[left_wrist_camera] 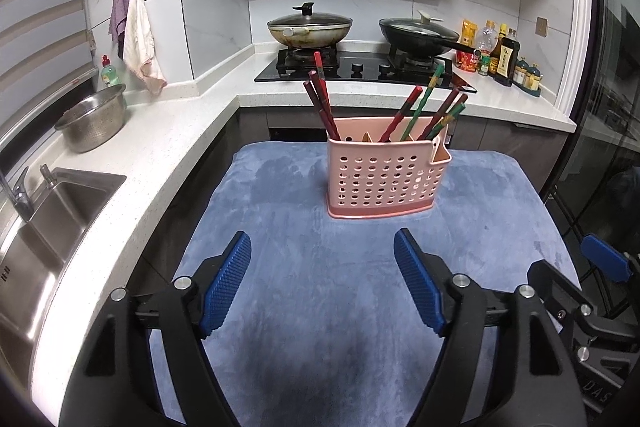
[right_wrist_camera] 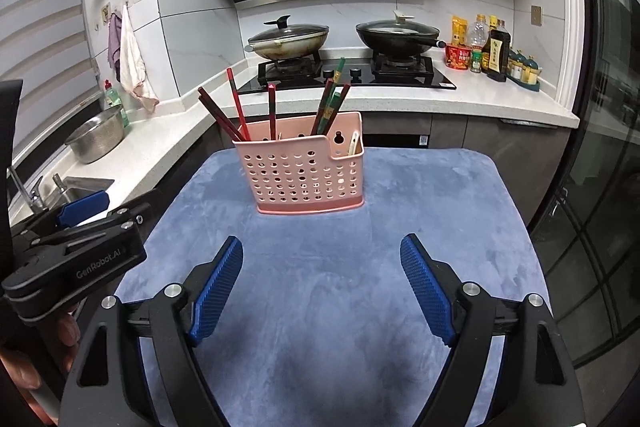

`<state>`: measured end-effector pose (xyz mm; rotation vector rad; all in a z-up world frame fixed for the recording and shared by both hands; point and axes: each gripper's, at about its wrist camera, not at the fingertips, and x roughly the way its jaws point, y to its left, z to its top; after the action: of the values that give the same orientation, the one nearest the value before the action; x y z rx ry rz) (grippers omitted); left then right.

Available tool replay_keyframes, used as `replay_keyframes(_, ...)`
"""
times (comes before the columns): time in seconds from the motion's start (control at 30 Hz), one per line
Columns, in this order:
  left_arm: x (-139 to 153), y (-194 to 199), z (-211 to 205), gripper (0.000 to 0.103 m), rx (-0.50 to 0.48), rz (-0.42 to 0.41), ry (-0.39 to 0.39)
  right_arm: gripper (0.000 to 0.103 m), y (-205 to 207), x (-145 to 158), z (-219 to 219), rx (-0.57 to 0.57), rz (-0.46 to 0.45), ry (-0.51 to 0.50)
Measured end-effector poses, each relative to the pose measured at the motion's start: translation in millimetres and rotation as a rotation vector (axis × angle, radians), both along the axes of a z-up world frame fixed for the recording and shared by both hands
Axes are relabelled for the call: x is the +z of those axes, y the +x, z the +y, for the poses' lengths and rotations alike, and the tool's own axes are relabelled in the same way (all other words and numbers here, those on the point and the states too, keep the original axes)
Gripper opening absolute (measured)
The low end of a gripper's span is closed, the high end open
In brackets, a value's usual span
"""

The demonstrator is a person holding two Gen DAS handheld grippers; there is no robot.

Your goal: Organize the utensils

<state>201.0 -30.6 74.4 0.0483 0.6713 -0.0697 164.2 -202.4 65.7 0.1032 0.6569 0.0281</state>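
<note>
Both grippers hang side by side above the blue cloth (left_wrist_camera: 280, 267), the left gripper (left_wrist_camera: 322, 281) and right gripper (right_wrist_camera: 321, 287) each with fingers spread wide and nothing between them; ahead, the pink perforated holder (right_wrist_camera: 300, 171) stands upright on the cloth, its chopsticks (right_wrist_camera: 328, 107) leaning out the top

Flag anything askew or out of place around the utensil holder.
Nothing is spilled or damaged. The chopsticks lean at mixed angles, split between the ends of the pink holder, which stands upright on the blue cloth. Both grippers, left and right, are open and empty.
</note>
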Motion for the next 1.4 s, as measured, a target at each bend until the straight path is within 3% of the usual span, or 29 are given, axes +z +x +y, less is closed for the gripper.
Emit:
replay_keyframes(0.03, -0.8, -0.5, -1.0, 0.071, 0.0, 0.002, 0.002, 0.084, 0.0, -1.0, -0.9, -0.003, 0.003, -0.001)
replay_keyframes(0.33, -9.5, -2.8, -2.4, 0.083, 0.007, 0.018, 0.001, 0.088, -0.7, -6.6, -4.2, -0.016, 0.017, -0.019)
replay_keyframes(0.4, -9.9, -2.8, -2.5, 0.087, 0.003, 0.019, 0.001, 0.097, -1.5, -8.1, -5.3, -0.02, 0.016, -0.016)
replay_keyframes(0.63, -10.5, -4.1, -1.9, 0.093, 0.005, 0.022, 0.001, 0.096, -4.2, -11.9, -5.8, -0.032, 0.013, -0.026)
replay_keyframes(1.4, -16.7, -4.4, -1.4, 0.094, 0.028, 0.035, 0.009, 0.096, -6.4, -14.8, -6.0, -0.035, 0.014, -0.039)
